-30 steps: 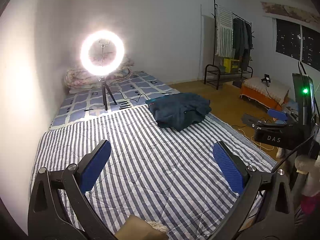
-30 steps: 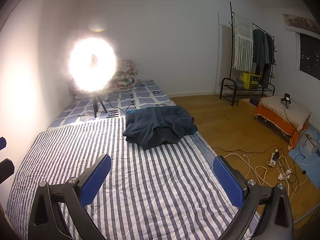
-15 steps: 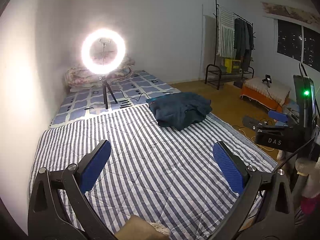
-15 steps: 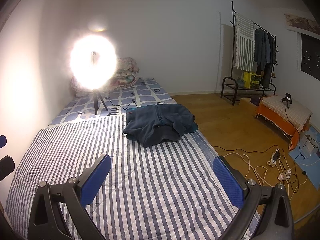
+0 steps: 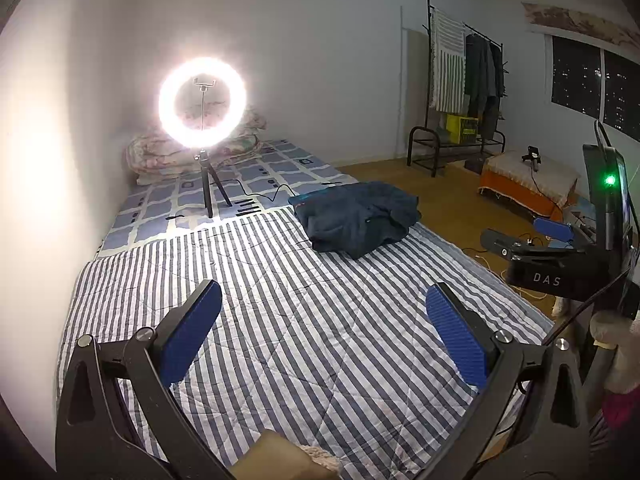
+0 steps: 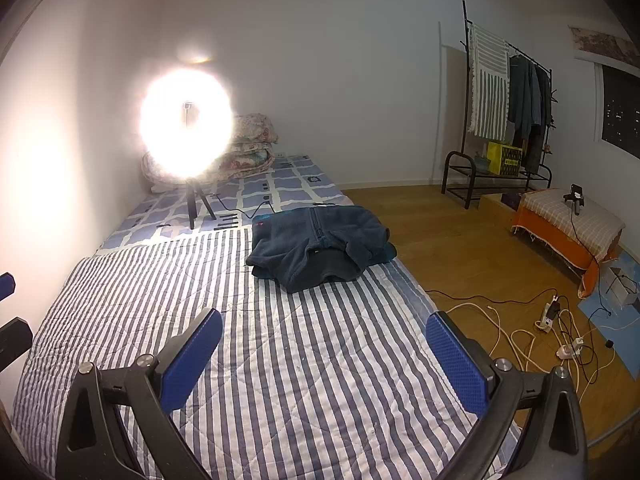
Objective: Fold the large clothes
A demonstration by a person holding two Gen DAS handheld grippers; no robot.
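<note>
Both tongs up in the air, nothing in them. Left gripper [image 5: 320, 332] has its blue pads spread wide apart; right gripper [image 6: 322, 354] same, wide apart, empty.

Task item: dark blue fleece jacket [image 6: 320, 246], lying in a rumpled heap at the far end of the striped quilt [image 6: 280, 360], toward the right edge, near where the checked sheet [image 6: 280, 190] begins. Well apart from both grippers. From the left wrist view the jacket [image 5: 356, 216] sits far and a bit right of centre.

Handling, my read: thick fleece, soft, floppy, no stiffness, so it'll sag and drag on the quilt. Prob moderate weight for a garment, not slippery; pads should bite well. Zip runs down the middle, a collar or hem seems bunched at the near side, layers overlap, so a deep pinch risks taking two layers at once.

Best hold, imo: shoulders or hem corners, one per gripper, single layer, then lift and shake flat. Exact corners can't be told apart from here, too crumpled.

Ring light [image 5: 202, 102] on its tripod stands far left, w/ its cable trailing near the jacket. Mind that.
</note>
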